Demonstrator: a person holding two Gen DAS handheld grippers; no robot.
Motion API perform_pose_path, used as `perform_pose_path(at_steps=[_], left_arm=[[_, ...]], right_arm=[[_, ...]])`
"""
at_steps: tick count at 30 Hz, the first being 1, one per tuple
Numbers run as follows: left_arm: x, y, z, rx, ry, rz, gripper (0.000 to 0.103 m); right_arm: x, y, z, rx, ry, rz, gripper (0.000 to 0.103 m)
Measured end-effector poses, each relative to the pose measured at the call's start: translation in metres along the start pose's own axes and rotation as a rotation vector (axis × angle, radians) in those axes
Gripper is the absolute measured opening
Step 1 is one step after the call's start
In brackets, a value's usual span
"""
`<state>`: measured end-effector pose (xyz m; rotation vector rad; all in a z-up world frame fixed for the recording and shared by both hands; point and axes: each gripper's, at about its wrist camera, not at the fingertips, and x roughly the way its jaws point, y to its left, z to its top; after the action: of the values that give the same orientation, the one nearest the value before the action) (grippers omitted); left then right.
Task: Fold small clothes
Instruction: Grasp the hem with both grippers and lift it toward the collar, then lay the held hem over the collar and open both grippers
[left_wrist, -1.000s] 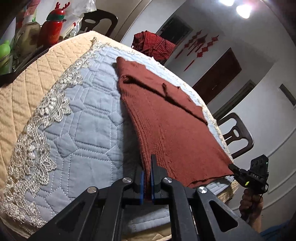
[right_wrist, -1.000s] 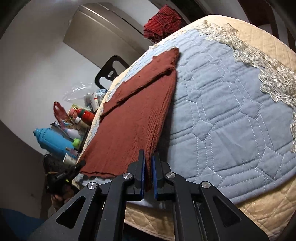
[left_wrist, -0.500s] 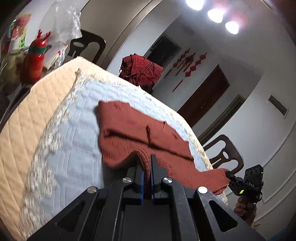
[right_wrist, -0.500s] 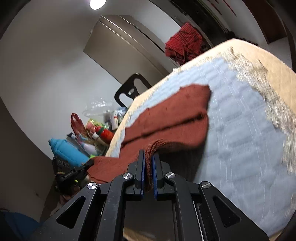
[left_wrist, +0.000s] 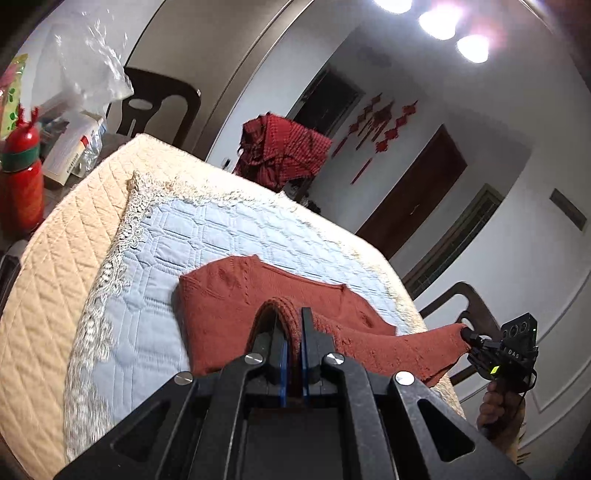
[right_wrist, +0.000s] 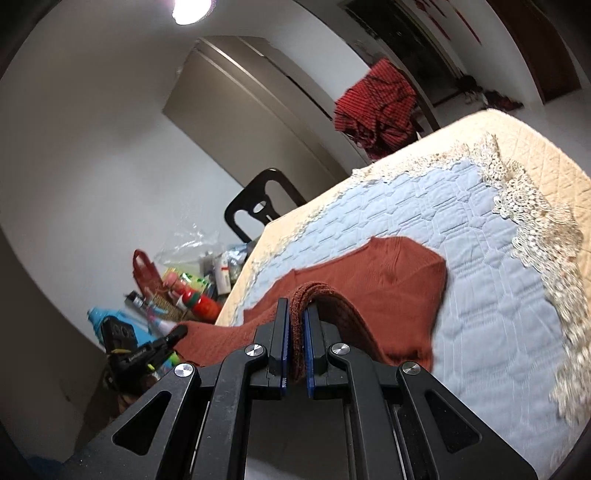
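A rust-red knitted garment (left_wrist: 221, 306) lies partly on the blue quilted table cover (left_wrist: 207, 229); it also shows in the right wrist view (right_wrist: 391, 284). My left gripper (left_wrist: 292, 321) is shut on its near hem and holds that edge lifted. My right gripper (right_wrist: 294, 325) is shut on the other corner of the same hem, also lifted. The right gripper shows in the left wrist view (left_wrist: 471, 338) at the right, the left gripper in the right wrist view (right_wrist: 177, 334) at the left. The hem stretches between them above the table edge.
A red checked cloth (left_wrist: 284, 151) hangs on a chair at the far side. Dark chairs (left_wrist: 162, 107) stand around the table. A red bottle (left_wrist: 20, 177), boxes and a plastic bag crowd a side surface; a blue bottle (right_wrist: 122, 328) shows there too. Beige quilting (left_wrist: 55, 266) borders the blue cover.
Both grippers have lifted the near hem off the table and carried it toward the far side. The garment now doubles over itself, with less of it lying flat.
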<state>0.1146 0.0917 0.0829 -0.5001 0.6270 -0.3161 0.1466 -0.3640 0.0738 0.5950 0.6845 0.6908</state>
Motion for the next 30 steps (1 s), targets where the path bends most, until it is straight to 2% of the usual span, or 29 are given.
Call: perform_pose_path(at_steps=[8, 14, 21, 24, 30], left_arm=[[0.062, 0.030, 0.025, -0.065, 0.085, 0.062, 0.006], [0.092, 0.040, 0.035, -0.084, 0.140, 0.083, 0.006], [0.132, 0.061, 0.033, -0.127, 0.240, 0.118, 0.007], [0.135, 0.068, 0.032, -0.155, 0.252, 0.100, 0.007], [0.140, 0.075, 0.041, -0.190, 0.253, 0.056, 0.010]], right_arm=[[0.061, -0.039, 0.031, 0.087, 0.069, -0.060, 0.006], [0.085, -0.059, 0.047, 0.137, 0.092, -0.077, 0.007], [0.119, -0.099, 0.050, 0.246, 0.166, -0.145, 0.009], [0.125, -0.113, 0.047, 0.292, 0.173, -0.140, 0.011], [0.122, -0.115, 0.060, 0.291, 0.115, -0.109, 0.019]])
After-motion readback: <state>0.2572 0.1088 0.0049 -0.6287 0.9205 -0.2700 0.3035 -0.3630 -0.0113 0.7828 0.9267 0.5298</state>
